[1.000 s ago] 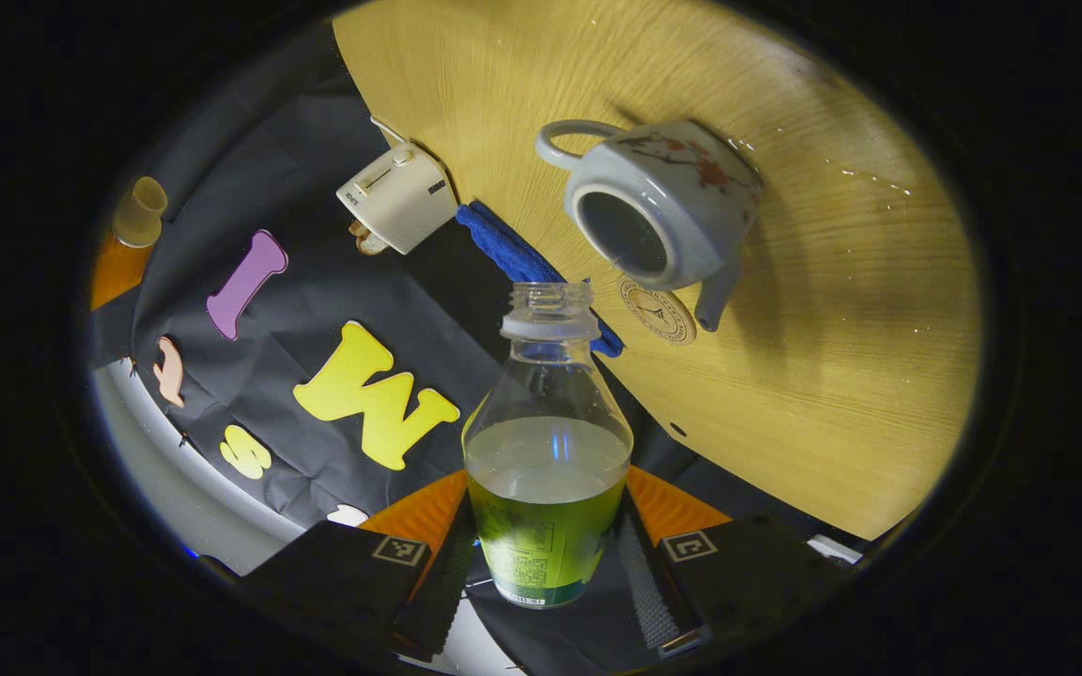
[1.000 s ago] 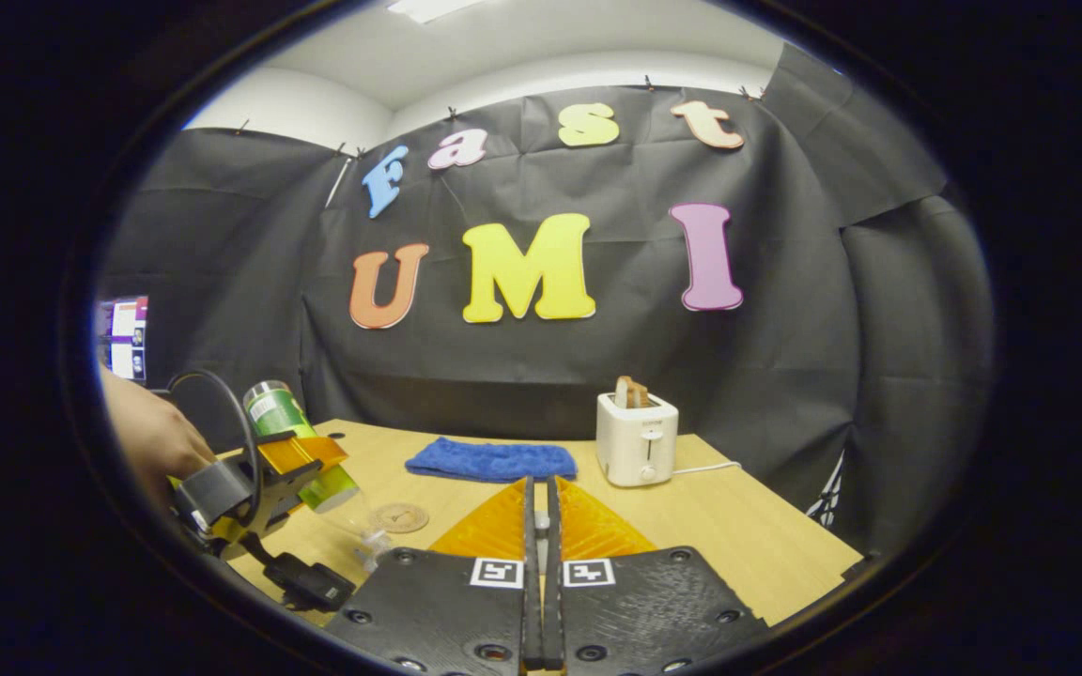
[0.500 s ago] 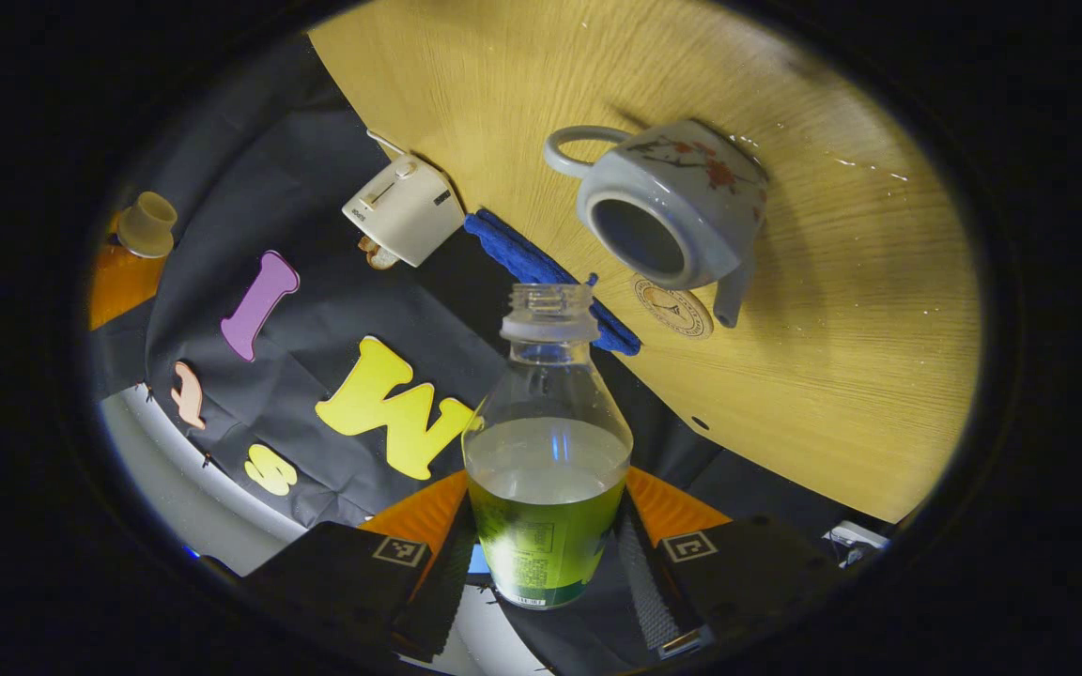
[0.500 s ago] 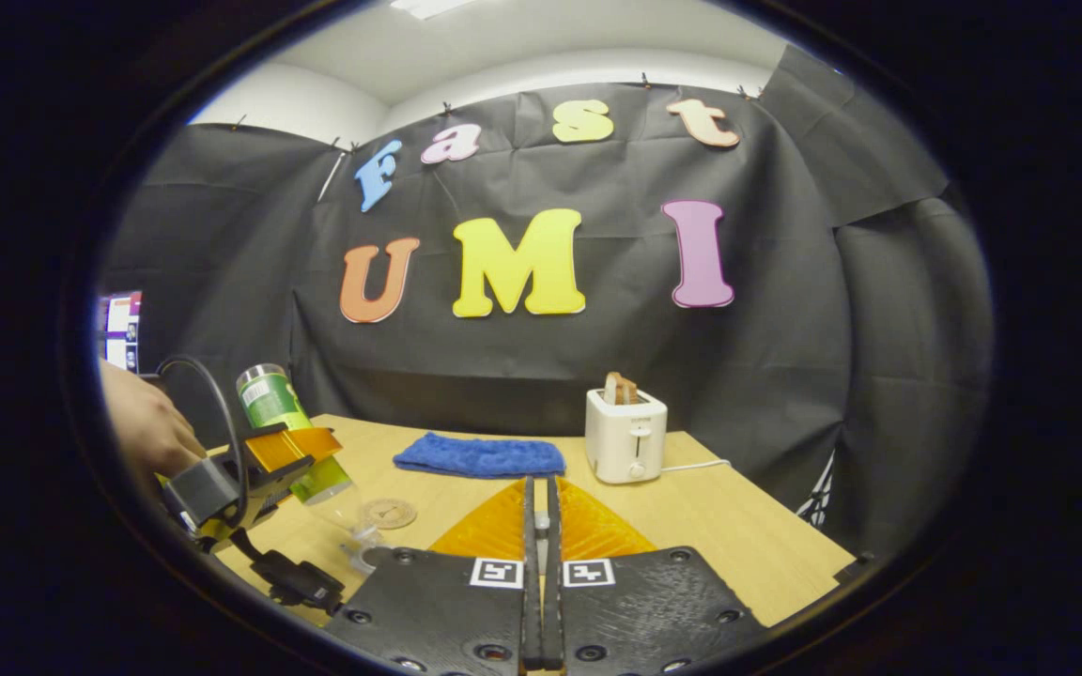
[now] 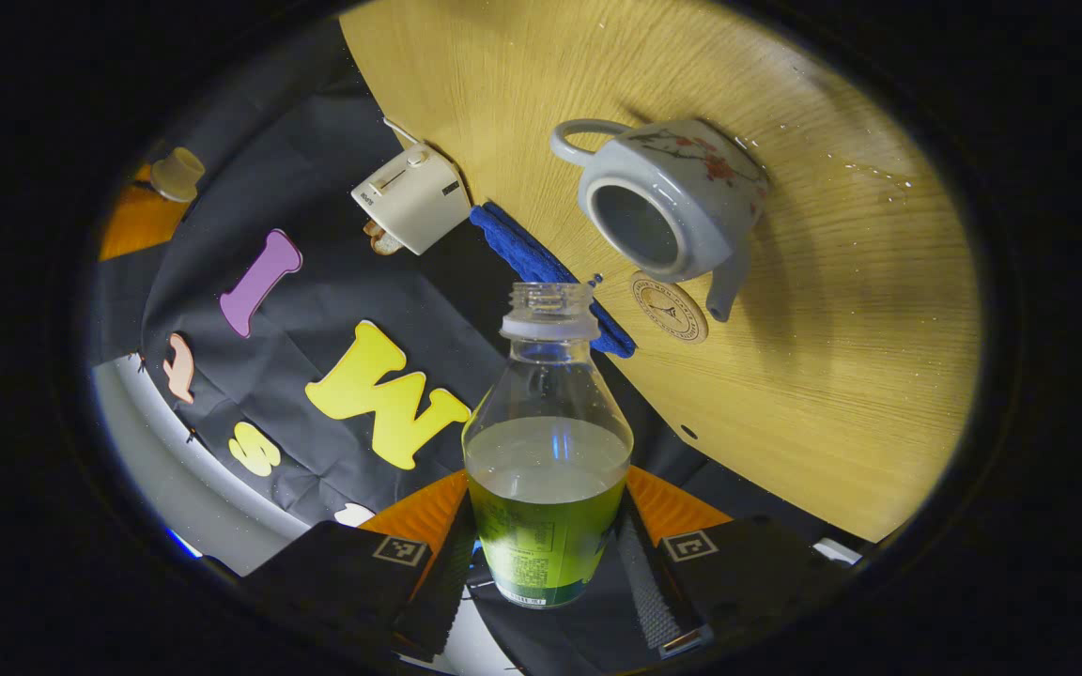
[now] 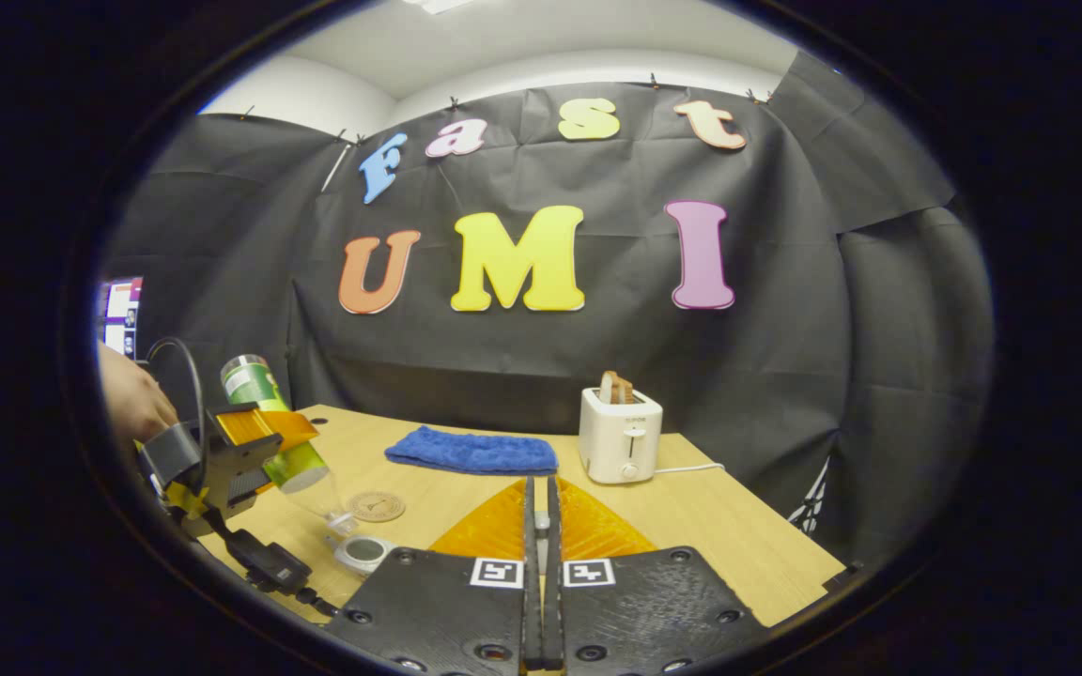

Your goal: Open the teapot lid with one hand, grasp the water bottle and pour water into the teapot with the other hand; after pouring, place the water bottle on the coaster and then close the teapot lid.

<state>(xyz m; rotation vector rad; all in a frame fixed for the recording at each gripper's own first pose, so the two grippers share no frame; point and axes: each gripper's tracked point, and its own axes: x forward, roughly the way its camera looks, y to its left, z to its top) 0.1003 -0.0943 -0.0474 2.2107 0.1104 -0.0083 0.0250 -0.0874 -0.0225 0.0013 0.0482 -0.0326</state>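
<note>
water bottle pinched in my left gripper, tipped toward the open teapot; pouring step; next: bring its mouth over the opening; right gripper fingers pressed together.

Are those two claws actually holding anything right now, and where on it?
The left gripper clamps the water bottle by its labelled lower body. The right gripper is closed around the teapot lid's knob, which peeks between its fingers.
</note>
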